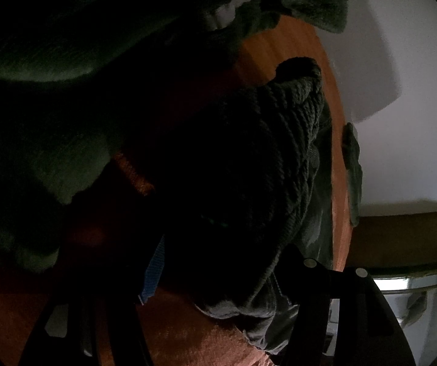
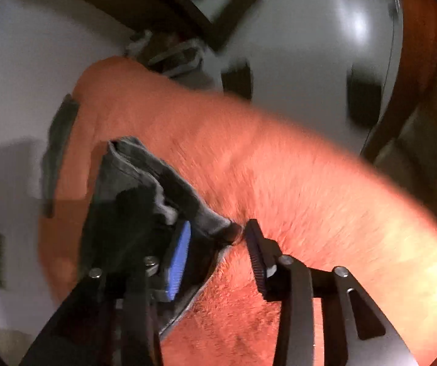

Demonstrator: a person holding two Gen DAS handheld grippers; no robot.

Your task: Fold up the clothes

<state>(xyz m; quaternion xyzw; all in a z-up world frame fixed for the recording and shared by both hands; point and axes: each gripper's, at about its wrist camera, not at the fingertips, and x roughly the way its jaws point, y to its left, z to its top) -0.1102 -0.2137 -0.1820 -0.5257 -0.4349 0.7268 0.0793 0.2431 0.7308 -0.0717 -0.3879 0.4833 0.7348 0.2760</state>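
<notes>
On the orange fleece blanket (image 1: 188, 335) in the left wrist view lies a dark cable-knit sweater (image 1: 279, 152), bunched in a heap that runs from mid-frame down to the lower edge. A second, greenish garment (image 1: 50, 45) fills the upper left. The left hand-held gripper (image 1: 218, 305) is nearly lost in shadow: one blue pad (image 1: 154, 274) shows, the other finger reads only as a black bar at the right, and whether the jaws are clamped on the knit I cannot tell. The sweater looks thick, soft and fairly heavy for cloth; it should sag and stretch, so a hem or shoulder seam seems the best place to grip.

In the right wrist view, blurred by motion, the right hand-held gripper (image 2: 215, 244) stands with its jaws parted. A grey, denim-like garment (image 2: 145, 183) lies folded over the blue-padded finger, with one corner reaching into the gap. Nothing is pinched. That cloth looks stiffer and should hold a crease. The floor (image 2: 309, 45) beyond and the objects on it are too smeared to name.
</notes>
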